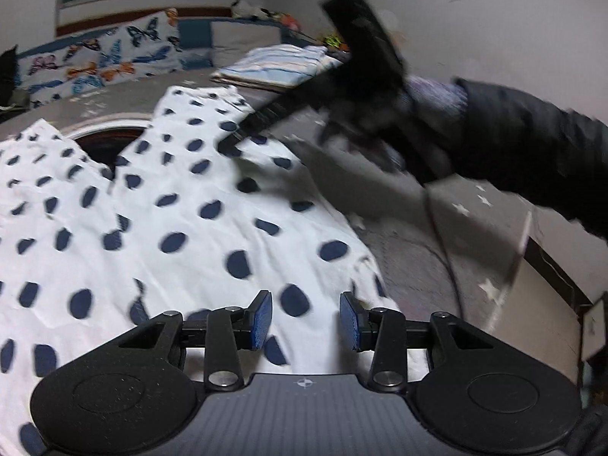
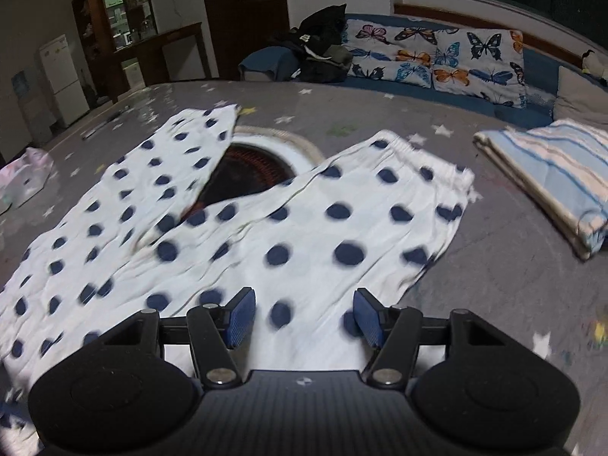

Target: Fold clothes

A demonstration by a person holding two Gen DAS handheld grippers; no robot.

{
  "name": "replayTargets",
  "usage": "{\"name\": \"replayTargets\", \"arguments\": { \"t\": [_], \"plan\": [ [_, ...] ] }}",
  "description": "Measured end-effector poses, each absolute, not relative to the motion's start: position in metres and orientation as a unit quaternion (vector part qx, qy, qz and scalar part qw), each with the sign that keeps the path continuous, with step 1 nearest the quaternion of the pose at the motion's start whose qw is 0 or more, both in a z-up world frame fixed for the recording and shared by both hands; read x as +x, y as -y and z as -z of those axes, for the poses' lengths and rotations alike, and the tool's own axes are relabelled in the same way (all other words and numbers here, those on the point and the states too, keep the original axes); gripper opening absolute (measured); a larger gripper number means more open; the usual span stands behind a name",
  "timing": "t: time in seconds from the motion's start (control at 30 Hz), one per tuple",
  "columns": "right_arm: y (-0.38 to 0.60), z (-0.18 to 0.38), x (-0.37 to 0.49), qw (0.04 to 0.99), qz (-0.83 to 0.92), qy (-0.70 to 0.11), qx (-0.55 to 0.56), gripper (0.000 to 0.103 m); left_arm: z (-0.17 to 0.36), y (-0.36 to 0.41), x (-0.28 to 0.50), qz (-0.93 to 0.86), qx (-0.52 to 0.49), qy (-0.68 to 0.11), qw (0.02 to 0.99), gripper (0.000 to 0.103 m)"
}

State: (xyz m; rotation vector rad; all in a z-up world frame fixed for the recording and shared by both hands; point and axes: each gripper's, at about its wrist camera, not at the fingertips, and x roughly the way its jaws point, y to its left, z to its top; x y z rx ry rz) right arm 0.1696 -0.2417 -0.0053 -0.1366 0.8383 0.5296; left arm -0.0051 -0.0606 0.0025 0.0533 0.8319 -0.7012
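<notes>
From the left wrist camera, the left gripper is hovering with its blue pads spread apart and nothing between them, just above the near edge of the polka-dot trousers. The trousers, white with navy dots, are lying spread flat on the grey star-patterned mat, their two legs parting around a round dark opening. The right gripper is reaching in from the right, blurred, its tip over the far trouser leg; whether it is touching the cloth cannot be told. A dark sleeve is trailing behind it. A folded striped cloth is sitting beyond.

From the right wrist camera, the right gripper is holding its pads wide apart and empty over the polka-dot trousers. The folded striped cloth is lying apart to the right, and butterfly-print cushions are lining the back.
</notes>
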Motion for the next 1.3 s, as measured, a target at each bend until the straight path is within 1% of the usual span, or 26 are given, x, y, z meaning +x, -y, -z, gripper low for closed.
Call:
{"name": "replayTargets", "arguments": {
  "t": [0.07, 0.37, 0.57, 0.77, 0.93, 1.1, 1.2, 1.27, 1.3],
  "plan": [
    [0.243, 0.007, 0.187, 0.879, -0.247, -0.402, -0.065, 0.059, -0.001, 0.061, -0.006, 0.340, 0.026, -0.397, 0.852, 0.045],
    [0.251, 0.014, 0.262, 0.889, -0.215, -0.398, -0.063, 0.059, -0.001, 0.059, -0.003, 0.359, 0.017, -0.399, 0.844, 0.045],
    [0.258, 0.016, 0.292, 0.900, -0.174, -0.394, -0.069, 0.058, -0.001, 0.058, -0.004, 0.362, 0.019, -0.398, 0.843, 0.045],
    [0.276, -0.003, 0.283, 0.909, -0.161, -0.379, -0.064, 0.058, -0.007, 0.063, -0.010, 0.367, 0.029, -0.385, 0.846, 0.054],
    [0.290, -0.013, 0.263, 0.906, -0.153, -0.386, -0.077, 0.058, -0.010, 0.079, -0.026, 0.378, 0.060, -0.369, 0.847, 0.063],
    [0.307, -0.016, 0.250, 0.906, -0.141, -0.392, -0.068, 0.058, -0.002, 0.095, -0.034, 0.371, 0.097, -0.367, 0.848, 0.063],
    [0.315, -0.014, 0.246, 0.906, -0.140, -0.397, -0.051, 0.058, 0.004, 0.102, -0.037, 0.362, 0.124, -0.361, 0.850, 0.060],
    [0.317, -0.010, 0.244, 0.904, -0.142, -0.400, -0.043, 0.058, 0.006, 0.103, -0.040, 0.357, 0.132, -0.359, 0.852, 0.056],
    [0.317, -0.008, 0.243, 0.904, -0.144, -0.402, -0.040, 0.057, 0.006, 0.102, -0.040, 0.355, 0.133, -0.357, 0.854, 0.051]
  ]
}}
